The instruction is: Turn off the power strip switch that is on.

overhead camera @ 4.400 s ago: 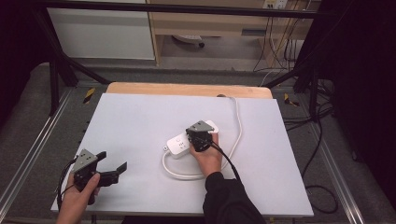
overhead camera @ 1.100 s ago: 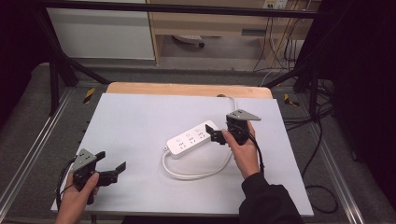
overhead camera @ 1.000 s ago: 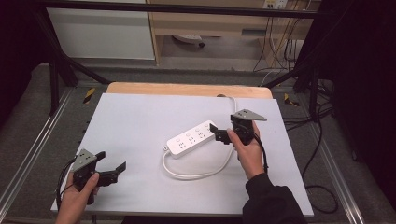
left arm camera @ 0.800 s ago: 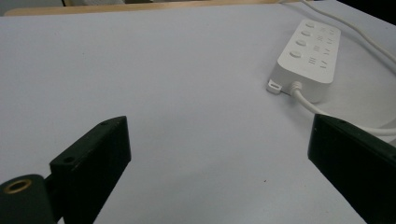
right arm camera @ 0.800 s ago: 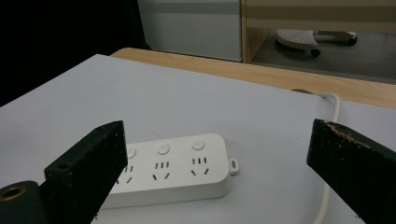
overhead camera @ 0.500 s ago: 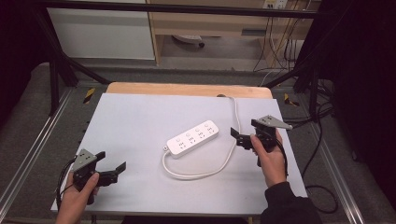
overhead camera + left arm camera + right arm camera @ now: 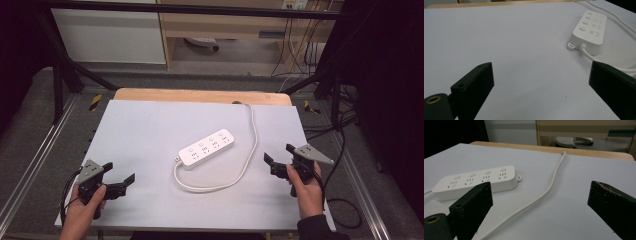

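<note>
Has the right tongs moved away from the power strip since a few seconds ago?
Yes. The right tongs have pulled back from the power strip, toward the table's right edge, now past the white cord.

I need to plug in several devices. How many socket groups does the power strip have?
4, in a row along the top of the white power strip at mid-table, each beside its own round button.

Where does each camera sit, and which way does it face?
High view: above the person's side, looking forward and down on the table; both hands, left gripper and right gripper show.
Left gripper view: on the left gripper, facing the power strip; its open jaws show.
Right gripper view: on the right gripper, facing the strip and its cable; open jaws show.
All share the power strip.
</note>
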`<state>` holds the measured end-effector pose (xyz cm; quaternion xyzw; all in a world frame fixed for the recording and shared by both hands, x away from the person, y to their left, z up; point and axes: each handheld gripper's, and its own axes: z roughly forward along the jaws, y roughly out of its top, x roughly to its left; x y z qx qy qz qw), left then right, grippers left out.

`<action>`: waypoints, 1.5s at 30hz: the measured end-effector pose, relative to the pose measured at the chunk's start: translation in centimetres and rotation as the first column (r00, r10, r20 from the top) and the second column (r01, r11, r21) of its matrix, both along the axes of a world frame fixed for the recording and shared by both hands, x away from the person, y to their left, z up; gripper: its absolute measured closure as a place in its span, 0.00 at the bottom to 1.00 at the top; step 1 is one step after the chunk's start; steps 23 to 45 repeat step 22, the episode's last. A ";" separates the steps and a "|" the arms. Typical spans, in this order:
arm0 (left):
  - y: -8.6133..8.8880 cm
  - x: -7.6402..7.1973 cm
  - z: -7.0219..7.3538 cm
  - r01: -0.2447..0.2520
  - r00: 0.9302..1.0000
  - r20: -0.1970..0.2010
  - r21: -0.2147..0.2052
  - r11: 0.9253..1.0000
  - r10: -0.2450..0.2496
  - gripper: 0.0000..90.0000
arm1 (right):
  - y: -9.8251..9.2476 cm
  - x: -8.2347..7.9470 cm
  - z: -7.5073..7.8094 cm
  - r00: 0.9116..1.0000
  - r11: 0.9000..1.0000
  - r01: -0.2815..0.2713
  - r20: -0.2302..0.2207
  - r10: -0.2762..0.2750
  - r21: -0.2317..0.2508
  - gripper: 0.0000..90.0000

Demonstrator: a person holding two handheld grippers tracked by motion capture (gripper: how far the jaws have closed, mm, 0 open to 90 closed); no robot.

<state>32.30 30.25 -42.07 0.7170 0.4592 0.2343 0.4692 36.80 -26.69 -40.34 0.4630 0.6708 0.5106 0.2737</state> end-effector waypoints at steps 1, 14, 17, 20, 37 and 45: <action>0.0 0.0 0.0 0.000 1.000 0.000 -0.001 1.000 0.000 0.06 | -0.3 -0.2 -0.2 1.000 1.000 0.007 0.000 -0.007 0.001 0.07; 0.0 0.0 0.1 0.000 1.000 0.005 -0.007 1.000 0.000 0.06 | -2.2 -2.2 -2.6 0.998 0.999 0.031 -0.053 -0.031 -0.014 0.06; -0.1 -0.1 0.1 0.002 1.000 0.004 -0.005 1.000 -0.002 0.06 | -2.1 -2.1 -3.3 0.996 0.999 0.037 -0.078 -0.039 -0.026 0.06; -0.1 -0.1 0.1 0.005 1.000 0.006 -0.006 1.000 -0.005 0.06 | -1.6 -1.6 -4.2 0.991 0.995 0.040 -0.126 -0.052 -0.095 0.06; -0.2 0.0 0.1 0.004 1.000 0.004 -0.007 1.000 -0.004 0.06 | -1.1 -1.0 -4.8 0.984 0.992 0.035 -0.171 -0.055 -0.118 0.05; -0.2 0.0 0.1 0.004 1.000 0.004 -0.007 1.000 -0.004 0.06 | -1.1 -1.0 -4.8 0.984 0.992 0.035 -0.171 -0.055 -0.118 0.05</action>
